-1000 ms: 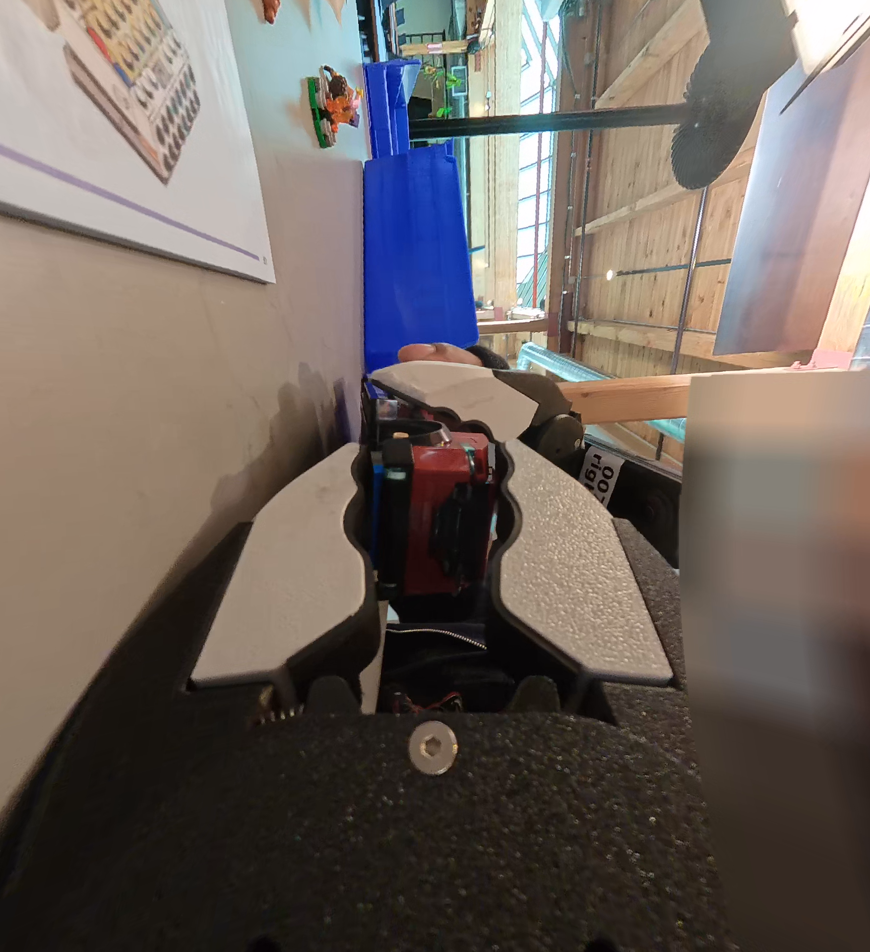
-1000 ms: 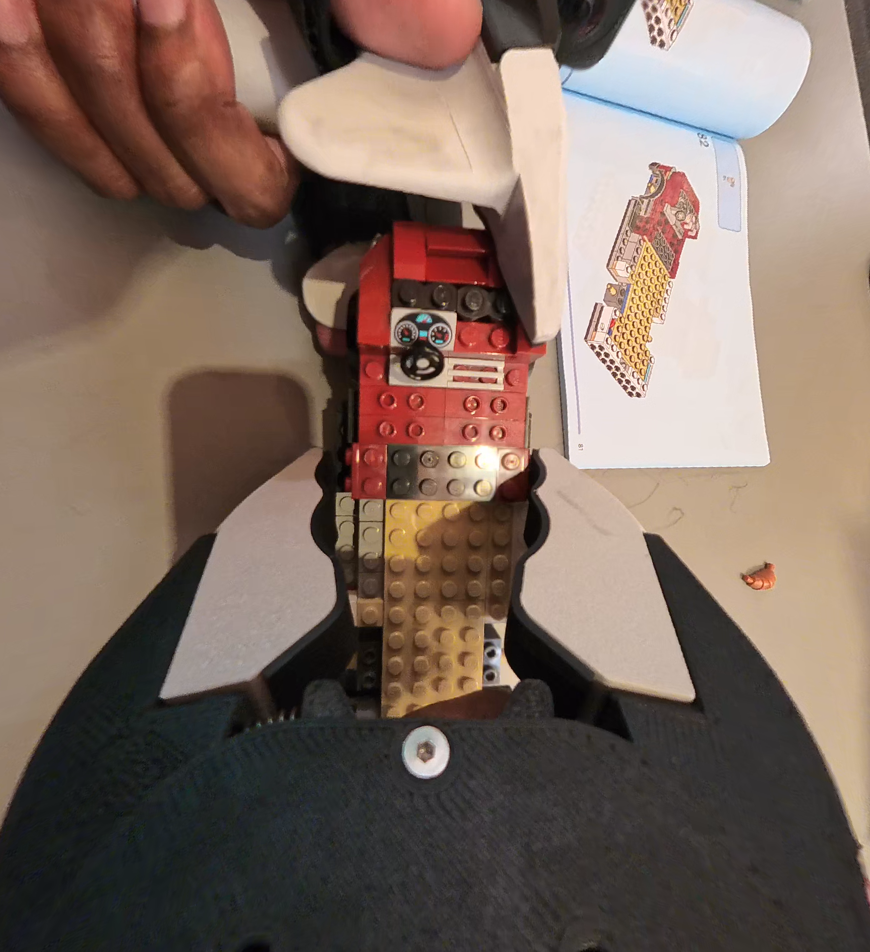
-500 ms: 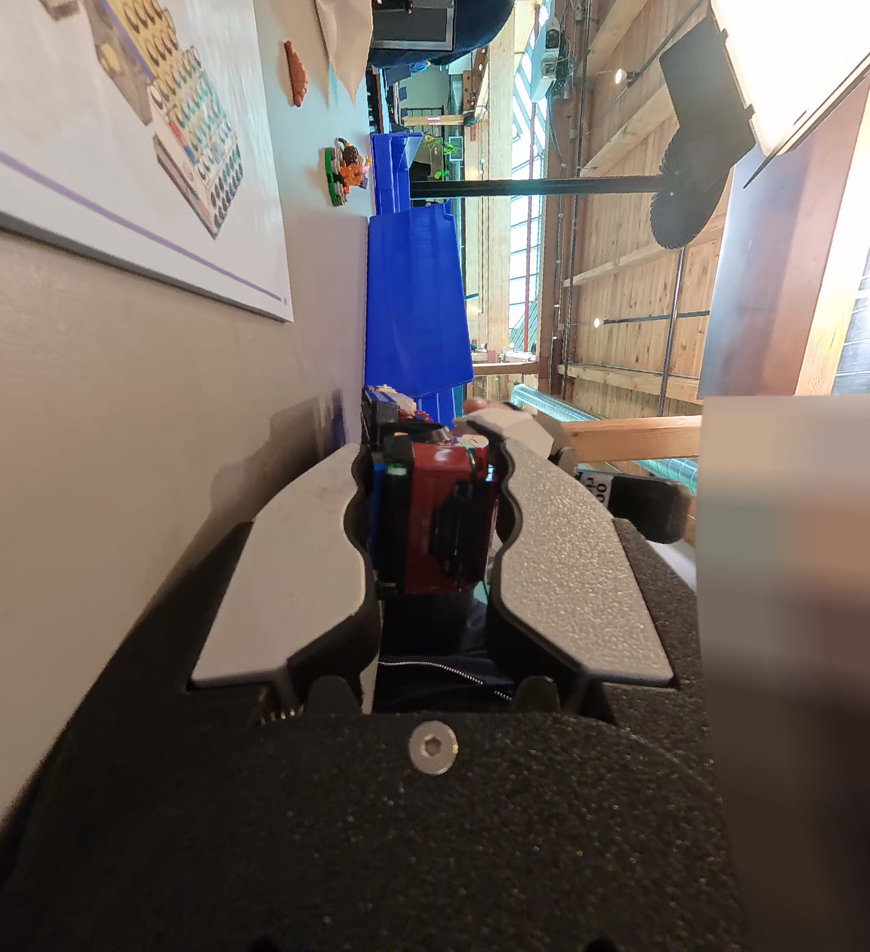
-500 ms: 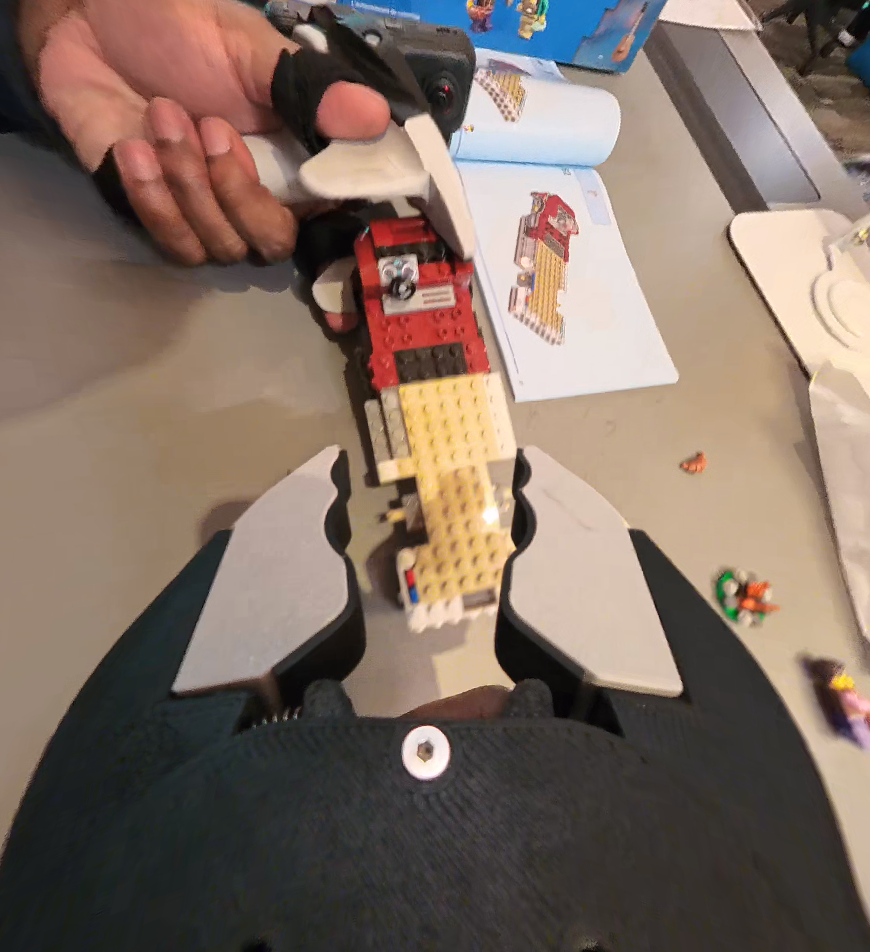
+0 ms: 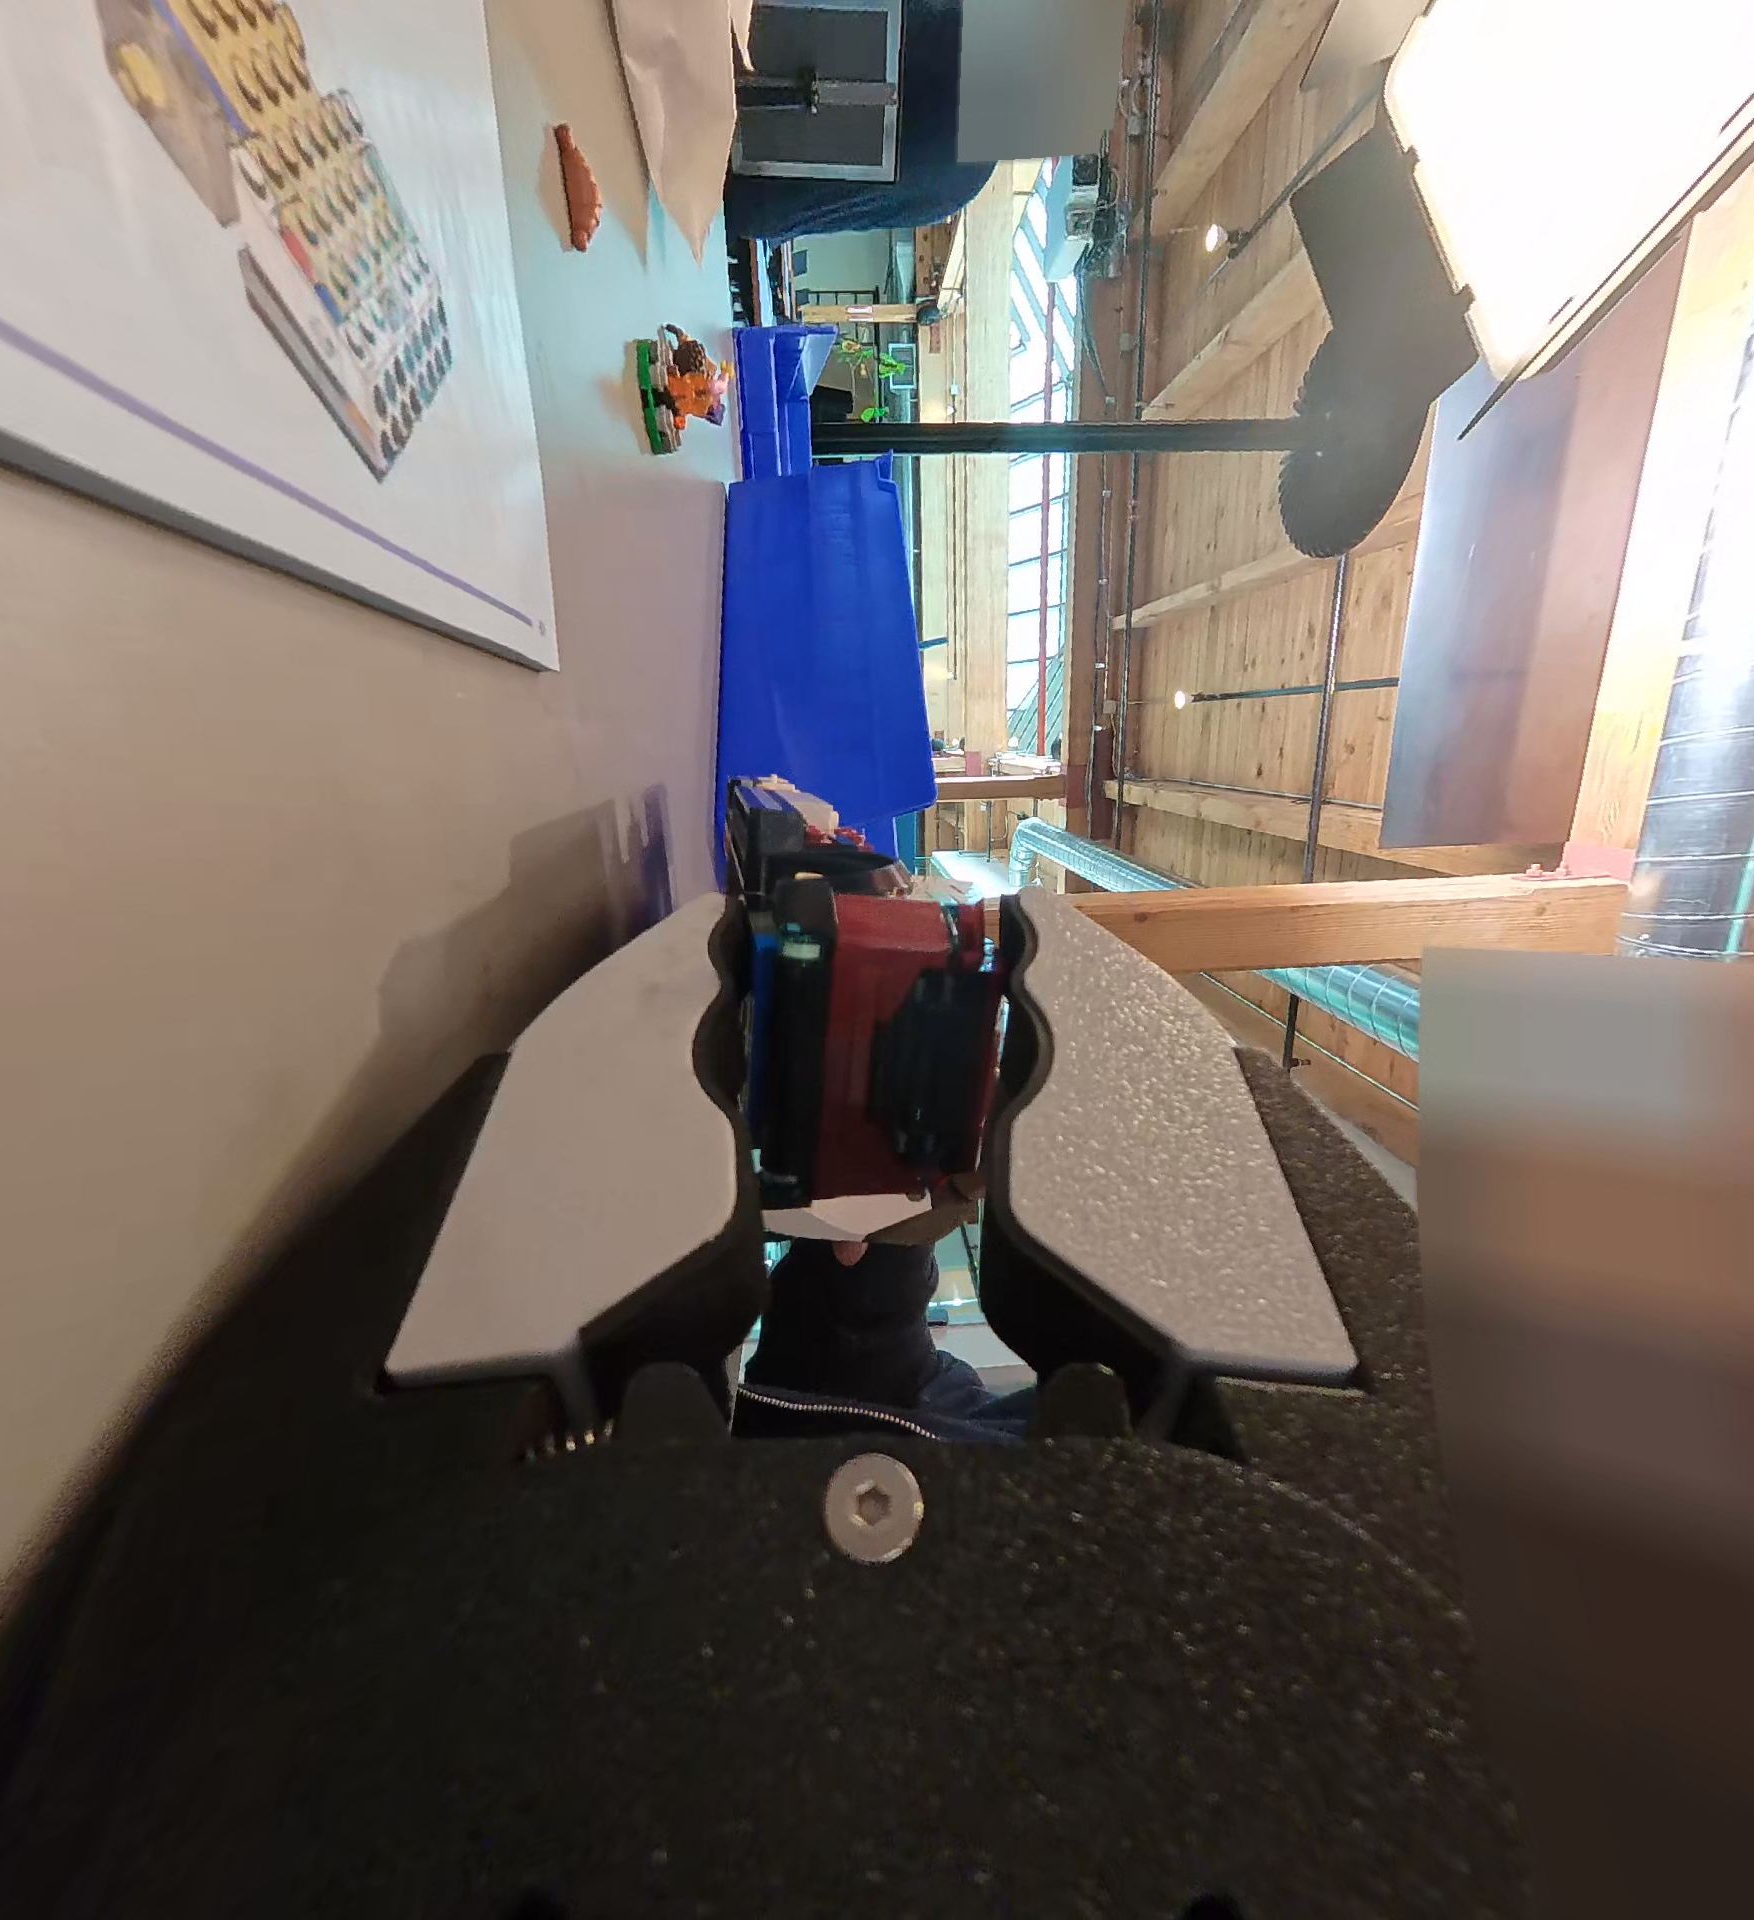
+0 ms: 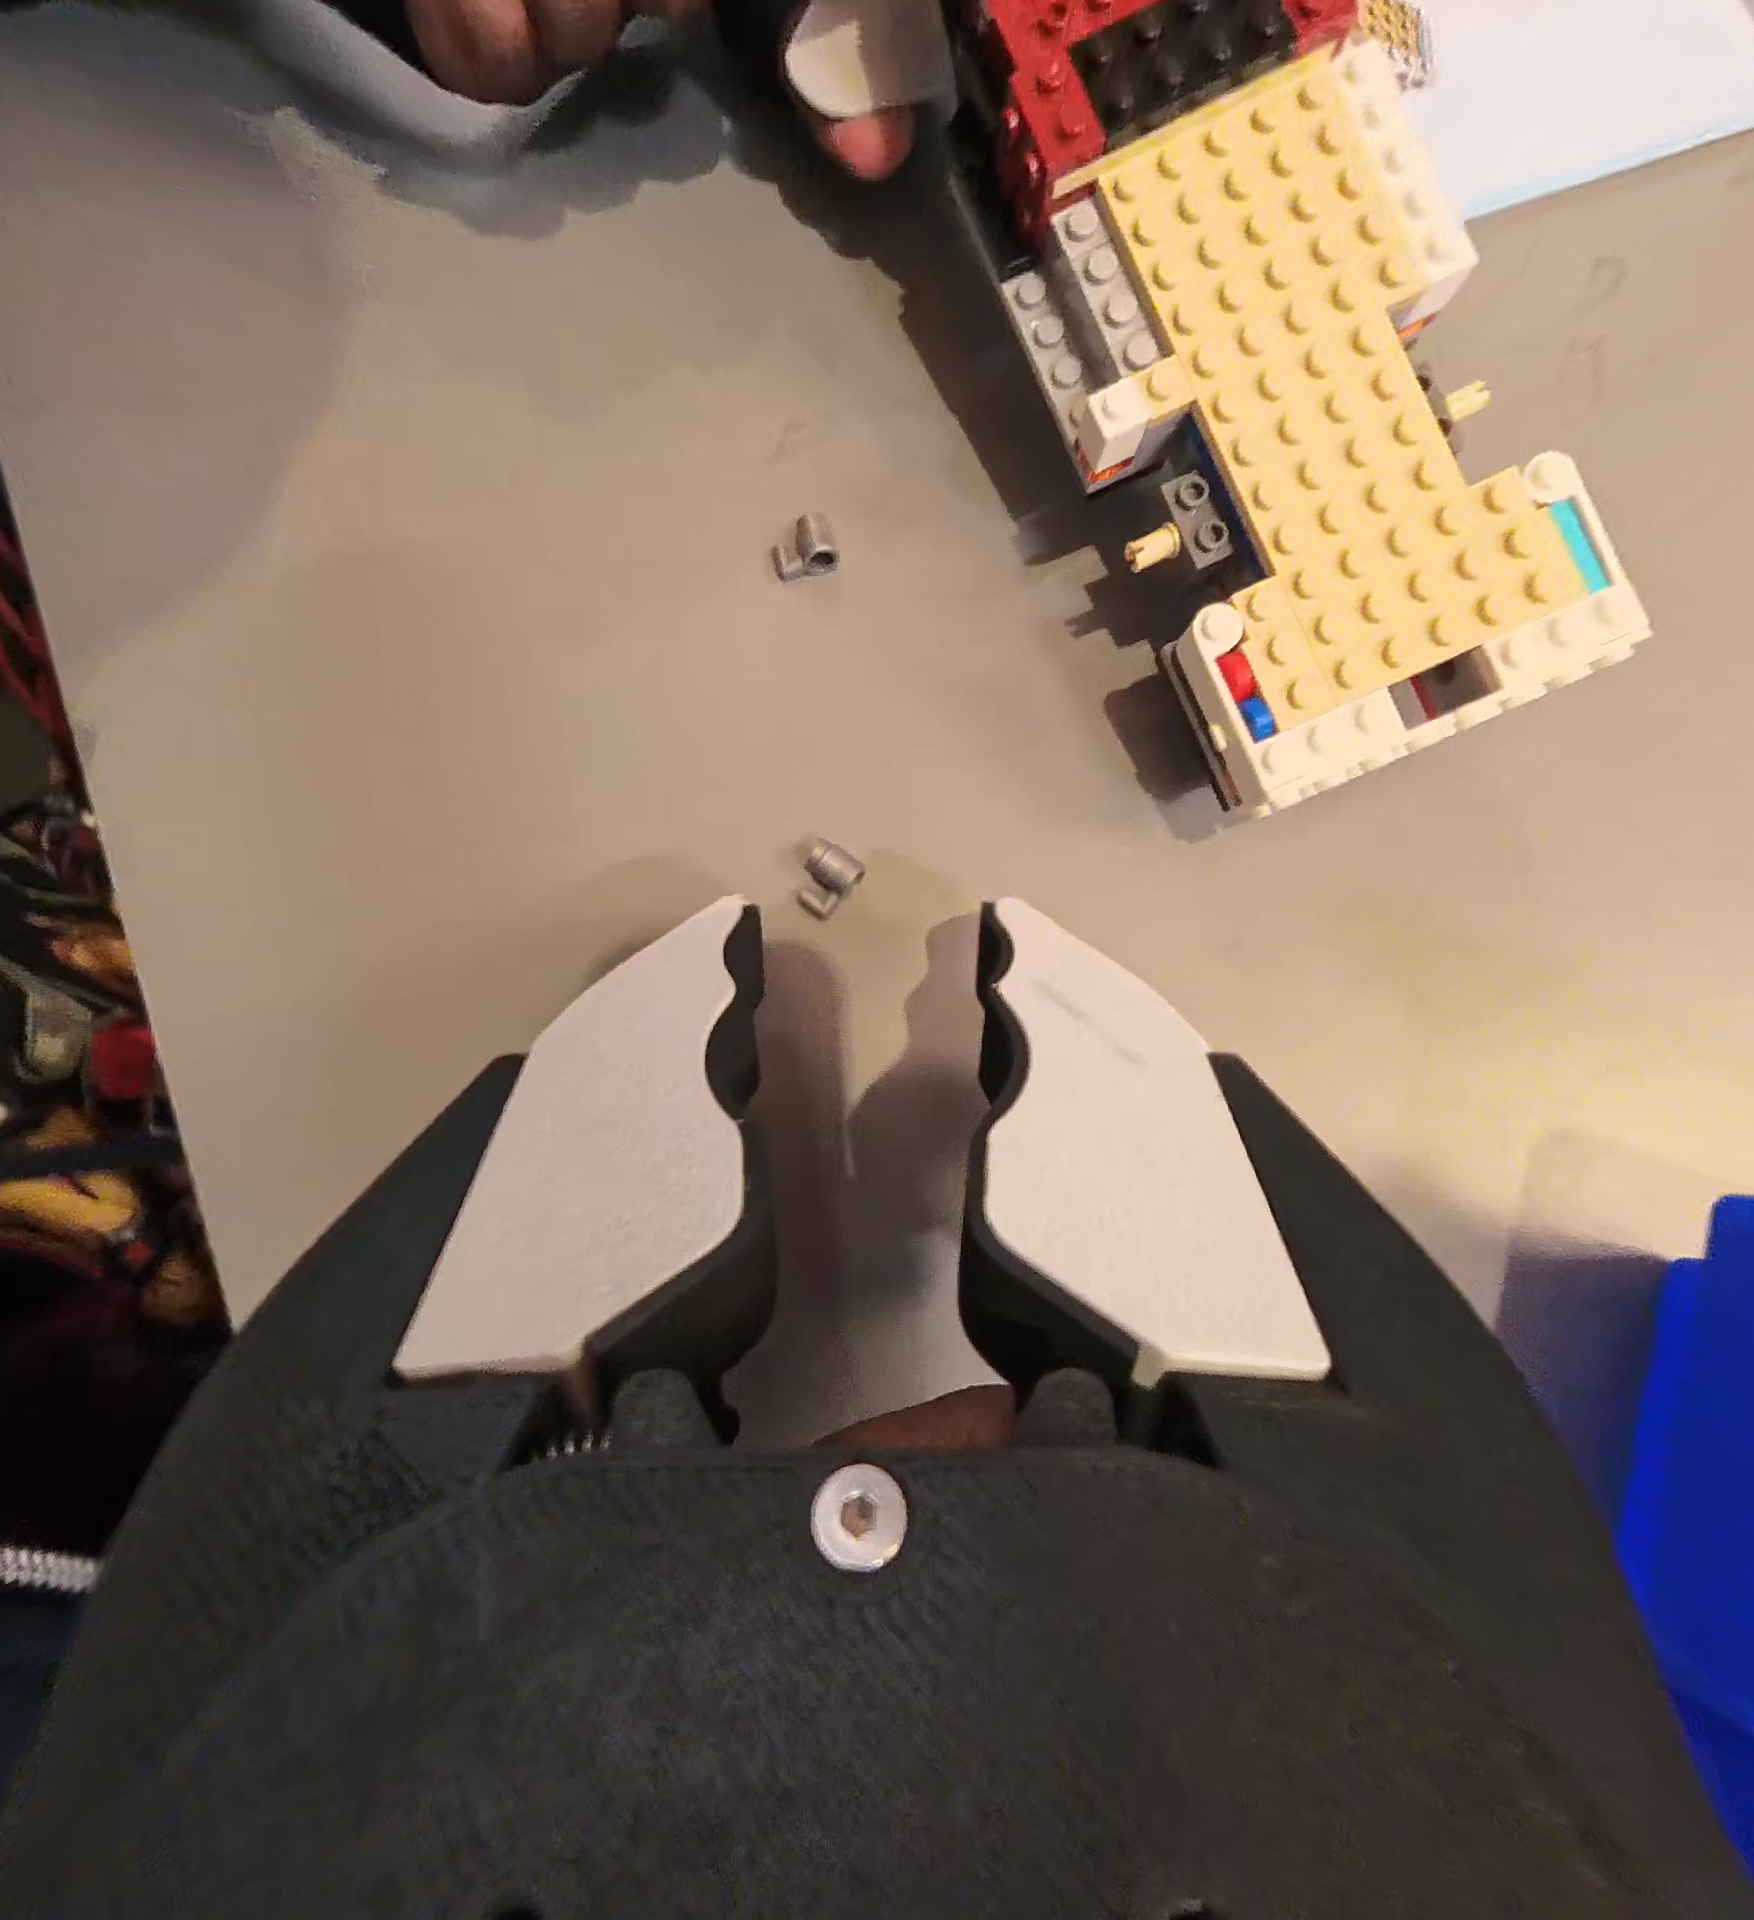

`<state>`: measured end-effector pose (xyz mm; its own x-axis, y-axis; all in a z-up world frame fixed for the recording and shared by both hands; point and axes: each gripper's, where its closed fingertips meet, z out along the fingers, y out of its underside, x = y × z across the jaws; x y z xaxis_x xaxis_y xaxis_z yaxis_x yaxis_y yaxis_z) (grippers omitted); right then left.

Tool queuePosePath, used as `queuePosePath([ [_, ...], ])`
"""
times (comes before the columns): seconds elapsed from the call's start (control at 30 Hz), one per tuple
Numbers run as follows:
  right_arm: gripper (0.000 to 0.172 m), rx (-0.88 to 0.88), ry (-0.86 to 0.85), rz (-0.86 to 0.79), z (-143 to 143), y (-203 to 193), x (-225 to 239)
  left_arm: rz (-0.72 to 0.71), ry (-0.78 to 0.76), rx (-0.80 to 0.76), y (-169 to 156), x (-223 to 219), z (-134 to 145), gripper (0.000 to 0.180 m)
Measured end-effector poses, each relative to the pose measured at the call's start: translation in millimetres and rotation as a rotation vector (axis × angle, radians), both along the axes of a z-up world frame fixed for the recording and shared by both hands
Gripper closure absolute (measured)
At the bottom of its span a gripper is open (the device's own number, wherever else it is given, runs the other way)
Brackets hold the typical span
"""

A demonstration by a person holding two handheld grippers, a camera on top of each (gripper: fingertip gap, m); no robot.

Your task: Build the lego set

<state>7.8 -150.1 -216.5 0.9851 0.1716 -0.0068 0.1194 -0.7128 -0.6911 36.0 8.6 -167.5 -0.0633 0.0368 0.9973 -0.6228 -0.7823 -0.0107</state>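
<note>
My left gripper (image 5: 868,925) is shut on the red cab end of a brick-built truck (image 5: 873,1049); both pads press on its sides. The same truck (image 6: 1299,416), with its tan studded bed and white rear, lies on the grey table in the right wrist view at the upper right, where one left finger (image 6: 852,73) shows at the top edge. My right gripper (image 6: 868,914) is open and empty above the table. A small grey piece (image 6: 829,873) lies just beyond its fingertips. A second small grey piece (image 6: 808,549) lies farther off.
A blue bin (image 6: 1746,1475) stands at the lower right; it also shows in the left wrist view (image 5: 821,644). An instruction booklet (image 5: 229,291) and a small green and orange build (image 5: 681,390) lie on the table (image 6: 437,623). The table's left edge (image 6: 73,748) borders a patterned floor. There is about 15 cm between the tips of the two grippers.
My right gripper has pulled back off the truck's tan bed, swung left over the table and narrowed its jaws. My left gripper keeps its hold on the cab.
</note>
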Motion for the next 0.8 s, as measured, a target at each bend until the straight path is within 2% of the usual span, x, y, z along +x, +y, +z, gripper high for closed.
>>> queuePosePath([
  [0.23, 0.143, -0.049, 0.104, -0.158, -8.3, 5.8, -10.4, 0.03, -0.015, 0.033, 6.6, 8.8, 7.5, 0.134],
  [0.33, 0.159, -0.043, 0.048, -0.193, -11.7, 10.3, -8.9, 0.039, -0.019, 0.048, 12.4, 18.1, 11.5, 0.134],
  [0.53, 0.161, 0.001, -0.07, -0.145, -9.1, 19.9, 1.1, 0.014, -0.032, -0.003, 9.1, 30.8, 17.8, 0.133],
  [0.6, 0.161, 0.065, -0.099, -0.108, 5.7, 29.6, 3.0, 0.013, -0.033, -0.023, 8.0, 30.0, 17.5, 0.134],
  [0.7, 0.161, 0.196, -0.1, -0.045, 46.7, 57.0, 2.5, 0.018, -0.019, -0.062, 8.5, 24.8, 14.4, 0.134],
  [0.8, 0.161, 0.247, -0.075, -0.034, 80.0, 92.9, 12.5, 0.01, -0.013, -0.095, 6.3, 20.1, 13.2, 0.133],
])
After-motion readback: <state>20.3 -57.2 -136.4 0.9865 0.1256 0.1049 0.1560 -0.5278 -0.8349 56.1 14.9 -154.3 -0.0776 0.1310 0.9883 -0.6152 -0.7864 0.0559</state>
